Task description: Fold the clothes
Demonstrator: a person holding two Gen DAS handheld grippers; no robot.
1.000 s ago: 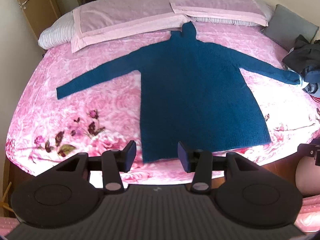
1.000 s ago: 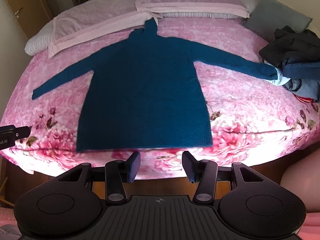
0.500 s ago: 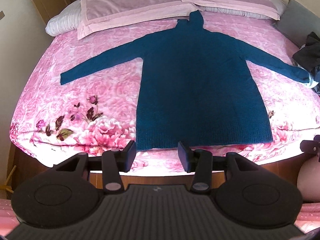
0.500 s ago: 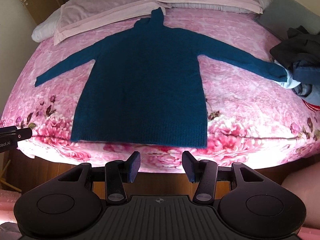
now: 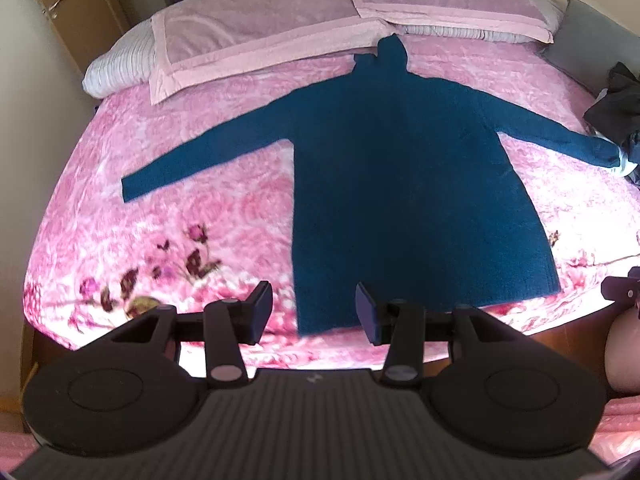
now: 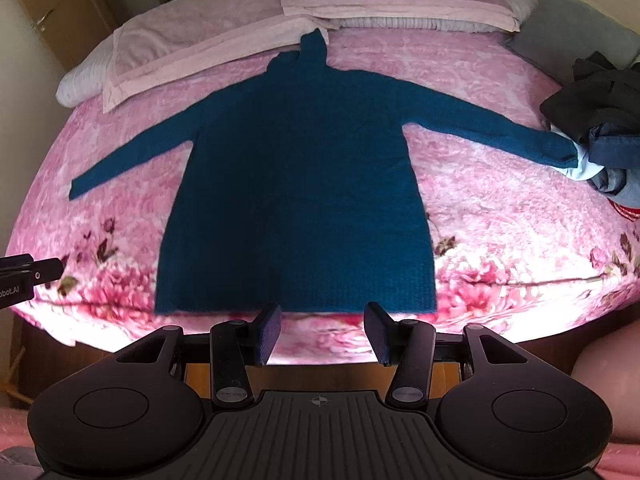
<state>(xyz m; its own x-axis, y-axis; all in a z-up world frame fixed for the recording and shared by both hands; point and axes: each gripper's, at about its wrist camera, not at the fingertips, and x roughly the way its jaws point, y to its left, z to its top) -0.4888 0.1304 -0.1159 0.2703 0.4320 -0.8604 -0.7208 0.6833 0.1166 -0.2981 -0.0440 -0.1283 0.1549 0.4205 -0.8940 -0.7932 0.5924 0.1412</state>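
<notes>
On the pink flowery bed (image 5: 168,216), a blue sweater (image 5: 404,184) is spread flat for folding, while the left gripper (image 5: 315,312) and right gripper (image 6: 321,330) are held spread and empty near its hem.

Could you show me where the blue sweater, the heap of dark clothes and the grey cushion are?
Teal-blue knitted sweater (image 6: 296,184): right wrist view, middle of its body.
Heap of dark crumpled clothes (image 6: 600,120): right wrist view, its dark top garment.
Grey cushion (image 6: 568,28): right wrist view, its flat face.

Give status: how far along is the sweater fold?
Done: the sweater is spread flat on the bed, both sleeves out. In hand: nothing; the left hand-held gripper and the right hand-held gripper are both open near the hem, gripping no cloth. Left: every fold, plus the clothes pile at the right sleeve's cuff.
</notes>
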